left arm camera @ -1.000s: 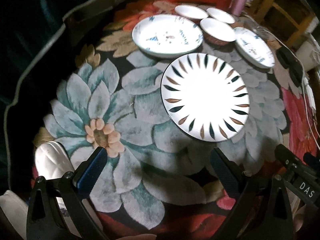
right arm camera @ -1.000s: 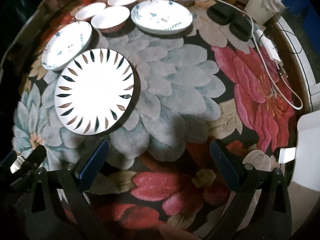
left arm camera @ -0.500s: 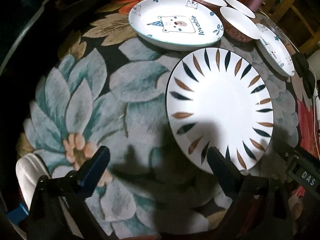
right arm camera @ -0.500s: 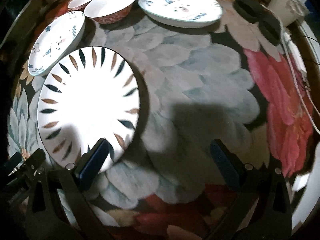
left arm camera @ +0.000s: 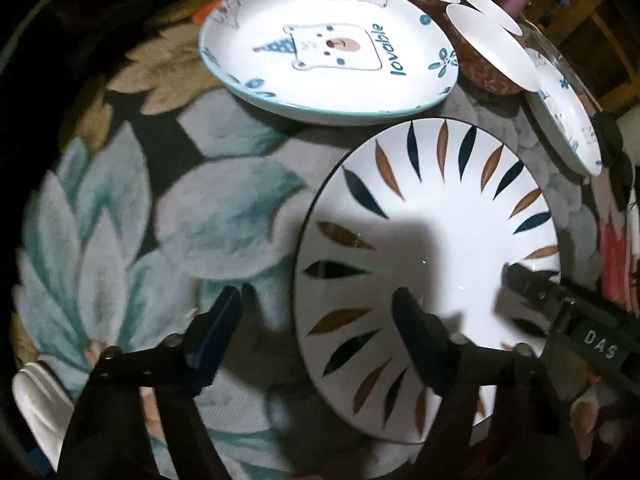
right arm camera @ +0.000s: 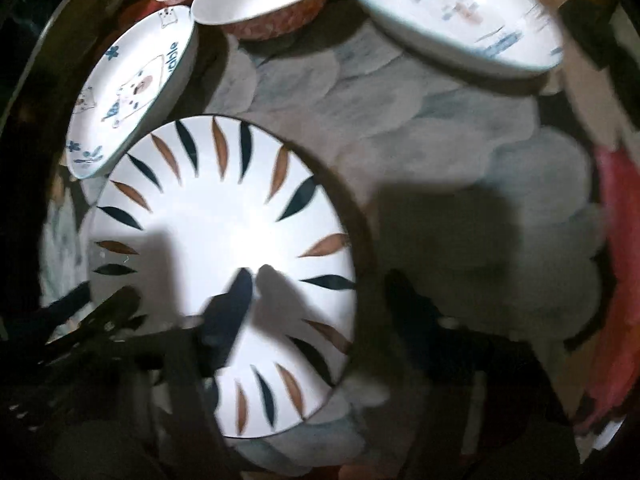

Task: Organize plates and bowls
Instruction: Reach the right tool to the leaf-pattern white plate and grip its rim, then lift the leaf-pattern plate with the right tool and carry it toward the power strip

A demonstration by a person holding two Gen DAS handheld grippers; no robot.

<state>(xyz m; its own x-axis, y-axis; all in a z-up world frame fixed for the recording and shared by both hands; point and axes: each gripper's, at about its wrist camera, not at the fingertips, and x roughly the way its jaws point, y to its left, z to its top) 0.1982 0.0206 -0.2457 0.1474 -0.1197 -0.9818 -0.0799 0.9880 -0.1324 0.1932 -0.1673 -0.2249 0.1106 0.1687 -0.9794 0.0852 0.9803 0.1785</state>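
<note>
Both claws have dropped close over the leaf-patterned plate [left arm camera: 432, 240], and their jaws have just been closing, not yet clamped. The left claw [left arm camera: 320, 312] straddles the plate's left rim; the right claw [right arm camera: 316, 292] straddles its right rim. That plate lies flat on the flowered desk [left arm camera: 224, 208]. For a clean lift, each pair of pads should bite the rim squarely and rise together. The bear plate [left arm camera: 328, 44] sits just beyond, bowls [left arm camera: 488, 48] near; open cloth lies left.

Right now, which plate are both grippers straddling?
The leaf-pattern plate, with navy and brown rim strokes. Each gripper has one finger over it; the two bear plates sit farther back, untouched.
</note>
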